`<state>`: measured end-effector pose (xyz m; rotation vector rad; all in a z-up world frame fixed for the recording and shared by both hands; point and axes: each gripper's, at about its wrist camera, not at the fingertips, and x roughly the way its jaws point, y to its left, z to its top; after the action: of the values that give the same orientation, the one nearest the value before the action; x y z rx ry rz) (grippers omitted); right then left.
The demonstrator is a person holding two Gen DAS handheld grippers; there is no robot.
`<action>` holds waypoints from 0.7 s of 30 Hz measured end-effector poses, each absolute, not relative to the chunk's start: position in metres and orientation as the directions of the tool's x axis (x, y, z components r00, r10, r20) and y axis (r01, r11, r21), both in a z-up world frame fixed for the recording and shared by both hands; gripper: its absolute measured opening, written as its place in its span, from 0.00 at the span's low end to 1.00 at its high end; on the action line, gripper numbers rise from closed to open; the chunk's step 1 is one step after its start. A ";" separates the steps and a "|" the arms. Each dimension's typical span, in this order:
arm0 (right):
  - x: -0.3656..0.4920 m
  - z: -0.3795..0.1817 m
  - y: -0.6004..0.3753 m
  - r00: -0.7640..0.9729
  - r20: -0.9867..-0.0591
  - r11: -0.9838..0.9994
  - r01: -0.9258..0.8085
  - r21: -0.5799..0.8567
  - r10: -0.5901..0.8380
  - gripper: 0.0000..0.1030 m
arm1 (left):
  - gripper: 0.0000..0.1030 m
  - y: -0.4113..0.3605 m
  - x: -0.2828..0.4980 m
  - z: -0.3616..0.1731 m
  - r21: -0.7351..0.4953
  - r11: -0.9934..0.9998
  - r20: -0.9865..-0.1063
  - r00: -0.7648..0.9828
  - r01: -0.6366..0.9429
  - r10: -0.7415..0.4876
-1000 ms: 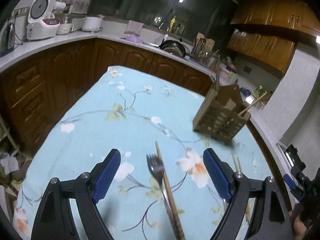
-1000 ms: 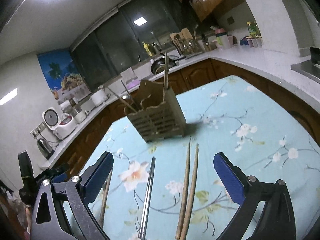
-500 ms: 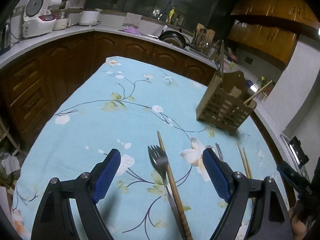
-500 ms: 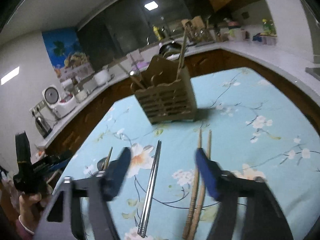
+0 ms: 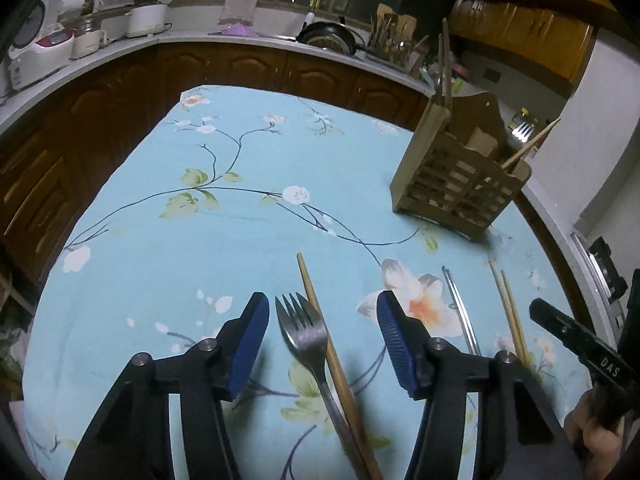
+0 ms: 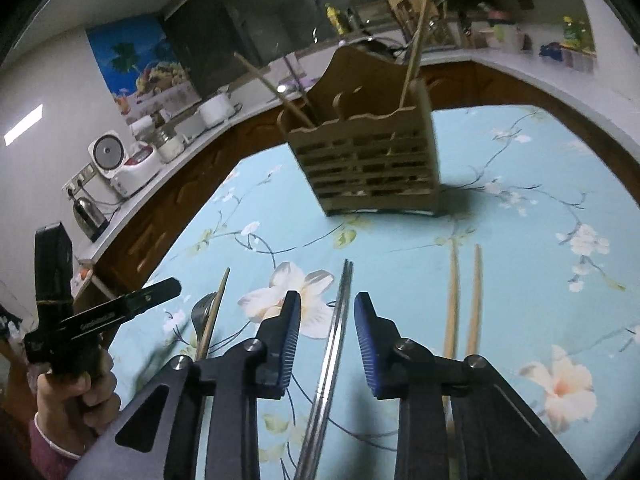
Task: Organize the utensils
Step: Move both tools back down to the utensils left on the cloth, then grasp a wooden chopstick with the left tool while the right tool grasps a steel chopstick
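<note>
On the worktop [image 5: 168,248], covered with a light blue flowered cloth, stands a slatted wooden utensil holder [image 5: 460,184], and everything else is told from it. Nearer the cameras than the holder and to its left lies a metal fork [image 5: 306,332] with a single wooden chopstick [image 5: 320,320] touching its right side. The left tool [image 5: 320,338] has its blue pads apart, one on each side of the fork and chopstick, touching neither as far as can be seen. The fork's handle and the chopstick's near end run out of the bottom of the left wrist view.

Straight in front of the holder lies a pair of metal chopsticks [image 6: 338,332], side by side and touching. The right tool [image 6: 327,336] has its pads parted but fairly near each other, straddling this pair; whether the pads touch the metal cannot be told. The near ends of the pair pass under the tool and are hidden.

A pair of wooden chopsticks [image 6: 464,300] lies on the cloth in front of the holder's right end, slightly apart from each other, their near ends hidden behind the right tool's black arm.

Several chopsticks [image 6: 416,44] stand tilted inside the holder; which compartments they sit in is hard to make out. The holder looks slightly blurred in the right wrist view. The kitchen beyond it is dim.
</note>
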<state>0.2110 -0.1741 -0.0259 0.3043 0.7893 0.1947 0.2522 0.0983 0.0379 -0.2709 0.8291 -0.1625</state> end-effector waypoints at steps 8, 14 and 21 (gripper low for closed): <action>0.249 -0.044 -0.154 0.626 -0.719 0.944 -0.094 0.316 0.302 0.23 | 0.44 0.088 0.290 0.028 -0.272 0.962 -0.743 0.627 0.034 -0.233; 0.269 -0.061 -0.147 0.582 -0.767 0.958 -0.089 0.272 0.272 0.22 | 0.43 0.082 0.311 0.013 -0.276 0.960 -0.764 0.597 0.041 -0.245; 0.280 -0.074 -0.148 0.553 -0.793 0.964 -0.089 0.251 0.258 0.20 | 0.34 0.070 0.332 -0.010 -0.279 0.959 -0.794 0.548 0.055 -0.262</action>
<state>0.2805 -0.1482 -0.0737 0.1897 0.9649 0.2066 0.3318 0.0703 -0.0099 -0.2323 0.9744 -0.1898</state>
